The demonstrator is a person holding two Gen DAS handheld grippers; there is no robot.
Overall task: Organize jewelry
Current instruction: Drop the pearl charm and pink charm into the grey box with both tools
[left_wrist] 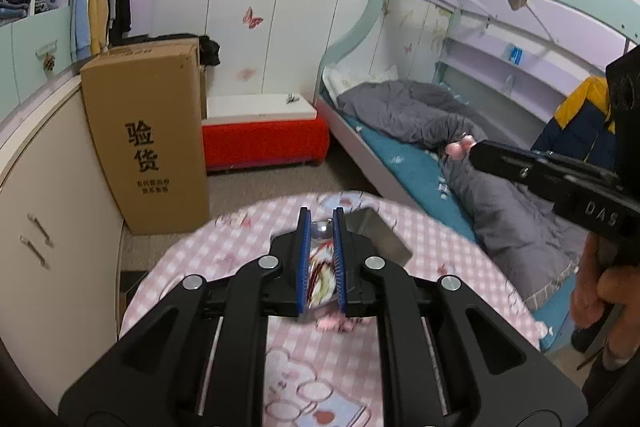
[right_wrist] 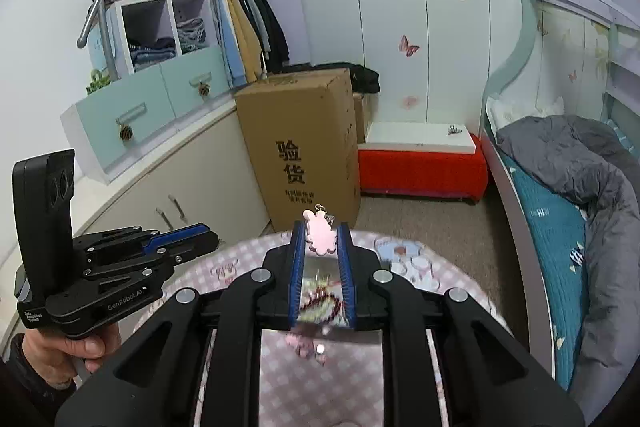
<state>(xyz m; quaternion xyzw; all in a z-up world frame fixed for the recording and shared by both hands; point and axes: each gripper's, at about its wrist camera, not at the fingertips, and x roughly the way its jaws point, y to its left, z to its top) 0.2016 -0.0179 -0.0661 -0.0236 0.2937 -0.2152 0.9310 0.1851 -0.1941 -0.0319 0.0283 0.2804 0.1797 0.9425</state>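
Pink rabbit charm (right_wrist: 319, 235) is pinched at the tips of the right gripper (right_wrist: 320, 239), above the checked table (right_wrist: 240, 267). The left gripper (left_wrist: 320, 227) is clenched on a silver bell (left_wrist: 320, 227) above the same table.

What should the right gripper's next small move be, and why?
Probably lower the right gripper straight down toward the shiny metal box before opening. It is clamped on the pink charm at the fingertips, held in the air above the pink checked table, and the charm's reflection shows just beneath. Releasing from this height risks a bounce.
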